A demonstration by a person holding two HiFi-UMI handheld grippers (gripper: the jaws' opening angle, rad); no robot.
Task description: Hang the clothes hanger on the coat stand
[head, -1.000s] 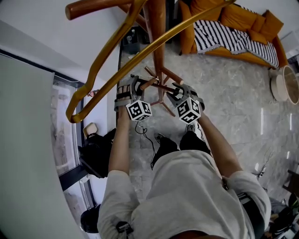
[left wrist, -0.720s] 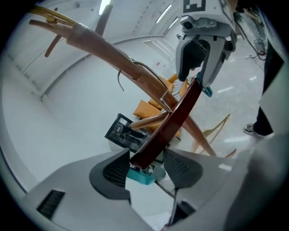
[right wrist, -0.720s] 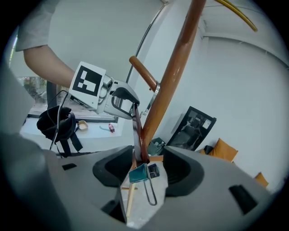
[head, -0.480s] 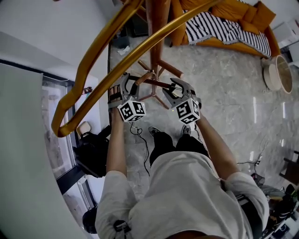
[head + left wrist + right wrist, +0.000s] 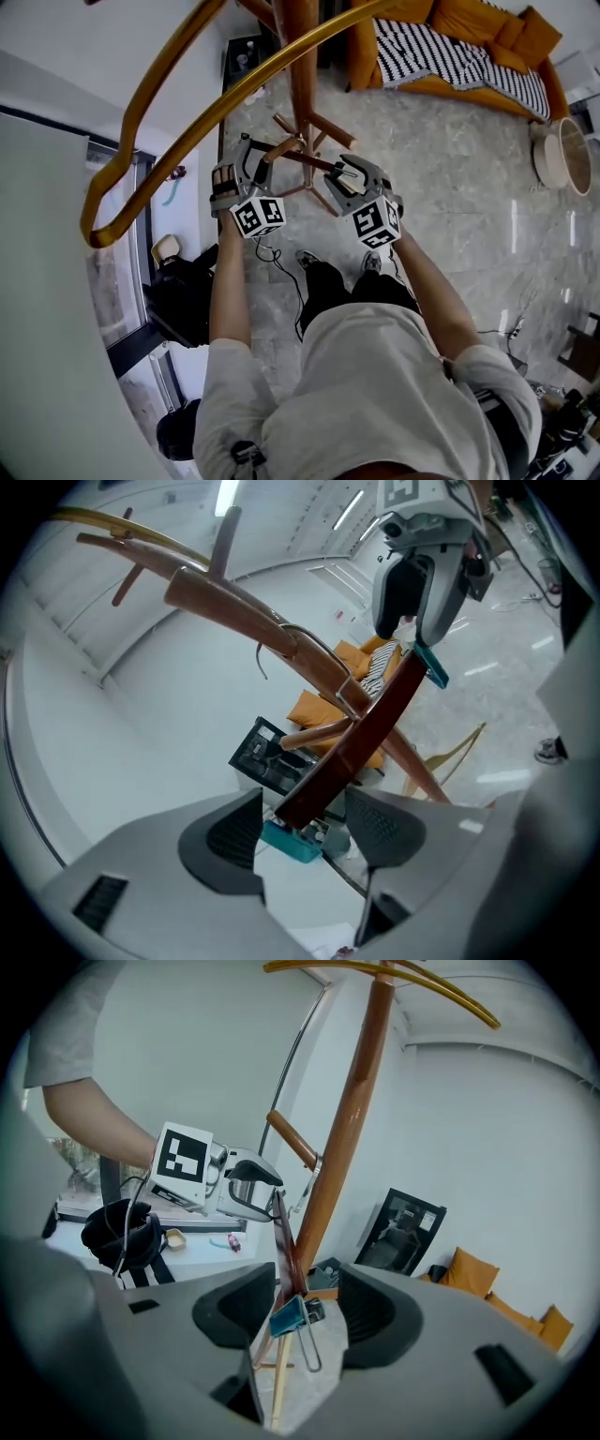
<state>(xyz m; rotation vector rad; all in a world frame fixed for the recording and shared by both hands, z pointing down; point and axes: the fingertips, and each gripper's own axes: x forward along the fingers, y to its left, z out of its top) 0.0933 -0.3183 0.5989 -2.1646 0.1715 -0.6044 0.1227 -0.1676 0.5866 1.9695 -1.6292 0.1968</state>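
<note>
A dark red-brown wooden hanger point(image 5: 305, 159) stretches between my two grippers beside the pole of the wooden coat stand point(image 5: 302, 75). Its wire hook point(image 5: 281, 635) sits over a stand peg point(image 5: 291, 1147). A teal binder clip point(image 5: 291, 841) grips the hanger's near end between the jaws of my left gripper point(image 5: 302, 810). These jaws are opening, with gaps on both sides of the wood. My right gripper point(image 5: 305, 1302) stands open around the other end and its teal clip point(image 5: 286, 1316). Neither pad presses on it.
The stand's golden curved arm point(image 5: 187, 122) sweeps overhead at the left. An orange sofa with a striped blanket point(image 5: 450, 52) lies at the back. A round basket point(image 5: 562, 155) stands at the right, black bags point(image 5: 178, 291) sit by the window, and a cable point(image 5: 281, 262) runs across the marble floor.
The left jaws have spread away from the hanger's end. Both grippers stay at the hanger's ends and have shifted slightly toward the stand, and the head view has drifted.
</note>
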